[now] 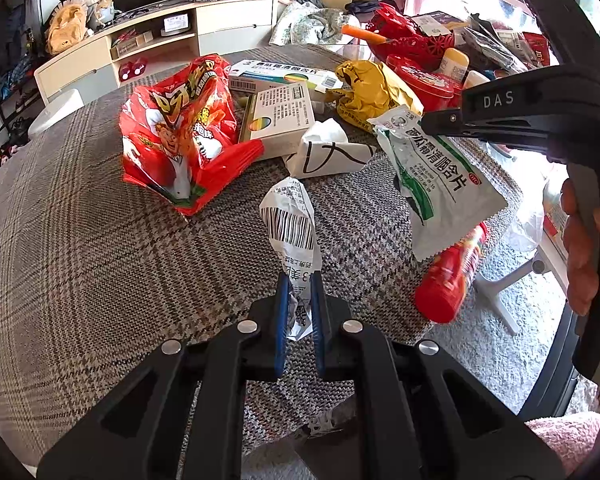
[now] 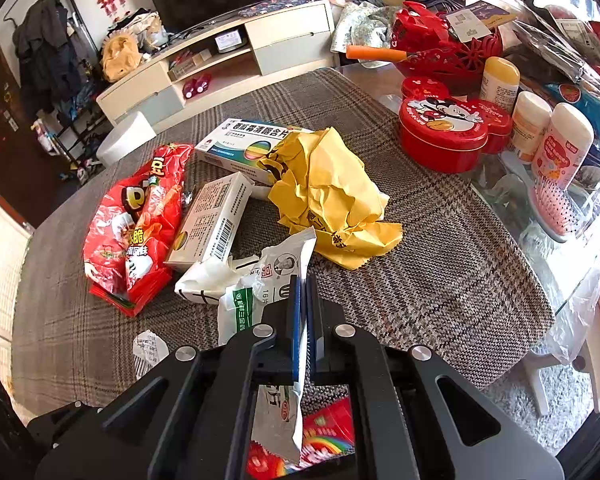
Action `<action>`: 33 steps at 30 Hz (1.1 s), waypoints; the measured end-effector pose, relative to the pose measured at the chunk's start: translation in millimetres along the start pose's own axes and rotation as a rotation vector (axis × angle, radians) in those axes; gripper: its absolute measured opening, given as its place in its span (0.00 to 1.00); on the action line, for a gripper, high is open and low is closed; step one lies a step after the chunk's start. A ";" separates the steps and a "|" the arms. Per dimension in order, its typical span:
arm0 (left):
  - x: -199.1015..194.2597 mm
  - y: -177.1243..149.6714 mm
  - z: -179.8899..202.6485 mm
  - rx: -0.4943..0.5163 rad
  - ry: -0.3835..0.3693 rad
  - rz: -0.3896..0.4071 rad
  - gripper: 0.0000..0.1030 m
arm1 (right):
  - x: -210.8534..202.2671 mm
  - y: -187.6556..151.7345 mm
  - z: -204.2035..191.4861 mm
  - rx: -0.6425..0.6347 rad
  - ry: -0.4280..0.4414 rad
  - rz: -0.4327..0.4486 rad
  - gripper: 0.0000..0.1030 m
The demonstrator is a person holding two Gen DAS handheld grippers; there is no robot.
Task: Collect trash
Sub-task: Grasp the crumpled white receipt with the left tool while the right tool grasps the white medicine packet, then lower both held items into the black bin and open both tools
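Observation:
My left gripper (image 1: 300,280) is shut on a crumpled white barcode wrapper (image 1: 294,220) and holds it just above the plaid tablecloth (image 1: 100,240). My right gripper (image 2: 302,284) is shut on a white and green medicine pouch (image 2: 276,280); it also shows in the left wrist view (image 1: 440,184), lifted at the right. A red snack bag (image 1: 176,136), two medicine boxes (image 1: 276,120), a white crumpled tissue pack (image 1: 328,152) and a crumpled yellow paper bag (image 2: 328,196) lie on the cloth. A red candy tube (image 1: 452,276) lies at the table's right edge.
A red Mickey tin (image 2: 448,132), bottles (image 2: 560,148), a pink hairbrush (image 2: 556,208) and a red basket (image 2: 448,44) stand at the back right. A white plastic bag (image 2: 576,312) hangs off the right edge. A TV cabinet (image 2: 220,64) stands behind.

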State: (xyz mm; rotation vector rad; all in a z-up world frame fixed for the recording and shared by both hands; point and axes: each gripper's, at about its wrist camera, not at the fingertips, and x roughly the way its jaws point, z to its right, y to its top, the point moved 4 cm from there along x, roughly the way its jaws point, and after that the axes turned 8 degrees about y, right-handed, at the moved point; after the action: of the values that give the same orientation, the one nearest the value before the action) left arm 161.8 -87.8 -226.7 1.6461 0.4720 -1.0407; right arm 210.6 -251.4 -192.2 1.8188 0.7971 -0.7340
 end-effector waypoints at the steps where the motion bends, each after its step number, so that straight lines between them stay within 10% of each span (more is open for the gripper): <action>1: -1.4 0.2 -0.3 0.000 0.002 0.003 0.09 | -1.2 -0.5 -0.2 0.003 0.004 0.001 0.04; 15: -88.3 -17.1 6.3 -0.046 0.026 0.095 0.09 | -92.7 -36.1 -19.0 -0.073 0.016 0.120 0.04; 33: -93.8 -175.9 53.2 -0.129 -0.080 -0.063 0.09 | -109.9 -195.4 17.5 -0.086 -0.024 -0.035 0.04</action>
State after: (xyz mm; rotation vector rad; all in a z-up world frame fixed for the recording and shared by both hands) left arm -40.8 -58.4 -252.4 1.4780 0.5301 -1.0961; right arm -11.8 -229.7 -217.7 1.7206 0.8345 -0.7318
